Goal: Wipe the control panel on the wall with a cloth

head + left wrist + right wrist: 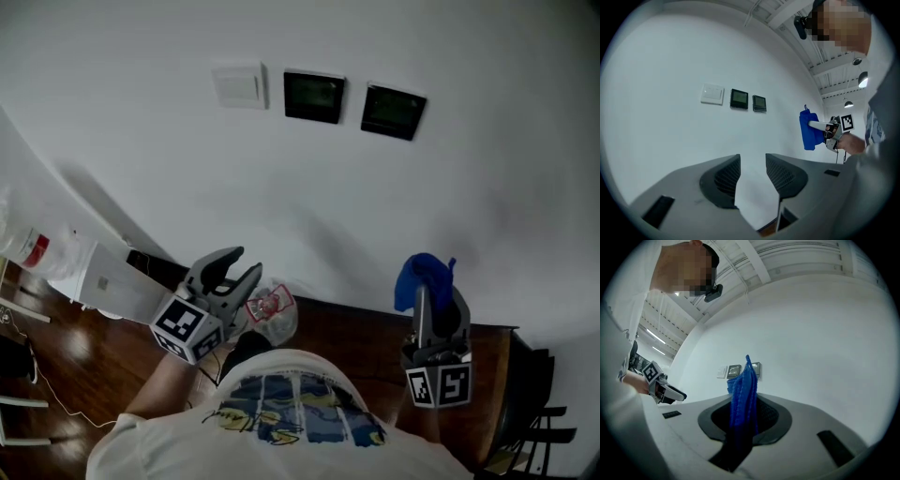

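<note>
On the white wall hang two dark control panels point(314, 96) point(393, 112), with a white switch plate point(239, 86) to their left. My right gripper point(429, 298) is shut on a blue cloth point(421, 277), held well below the panels and away from the wall. In the right gripper view the blue cloth point(743, 394) stands pinched between the jaws, partly covering the panels point(734, 371) beyond. My left gripper point(239, 262) is open and holds nothing. In the left gripper view the panels point(739, 98) point(759, 103) show far off, and the right gripper with the cloth point(809, 130) at the right.
A dark wooden cabinet top point(356, 337) runs along the wall below, with a clear plastic bag point(273, 313) on it. A white box point(111, 279) and a bottle point(26, 247) stand at the left. A dark chair point(530, 412) is at the lower right.
</note>
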